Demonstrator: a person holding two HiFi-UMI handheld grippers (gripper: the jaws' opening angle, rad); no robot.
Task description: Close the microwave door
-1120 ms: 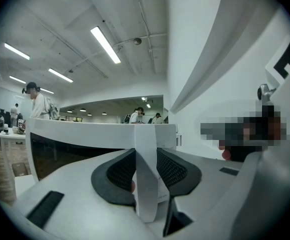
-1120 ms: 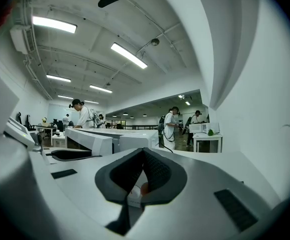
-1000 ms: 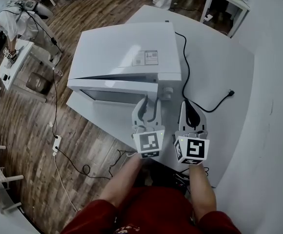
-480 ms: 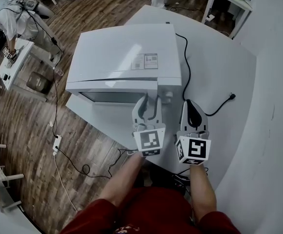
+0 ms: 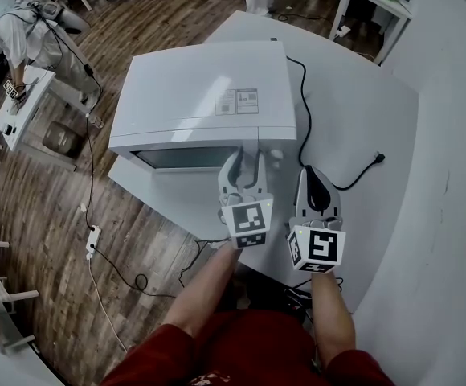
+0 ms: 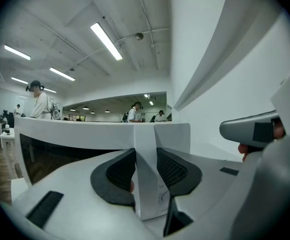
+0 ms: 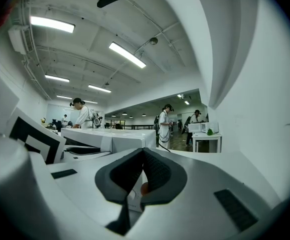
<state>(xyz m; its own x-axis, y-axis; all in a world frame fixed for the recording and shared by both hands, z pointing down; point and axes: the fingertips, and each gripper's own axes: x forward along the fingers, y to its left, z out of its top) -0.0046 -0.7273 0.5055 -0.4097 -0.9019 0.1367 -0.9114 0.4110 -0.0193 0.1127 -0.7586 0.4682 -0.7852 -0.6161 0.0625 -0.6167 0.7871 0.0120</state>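
Jaws of left gripper (image 5: 244, 164) clamp edge of microwave door (image 5: 186, 158).

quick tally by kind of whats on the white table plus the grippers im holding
microwave: 1
black power cable: 1
hand-held gripper: 2 (left hand-held gripper, right hand-held gripper)
total: 4

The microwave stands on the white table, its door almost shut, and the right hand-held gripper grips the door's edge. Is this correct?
Not the right one: the left hand-held gripper grips the edge of the door, as the left gripper view shows. The rest holds: the microwave stands on the white table, its door almost shut.
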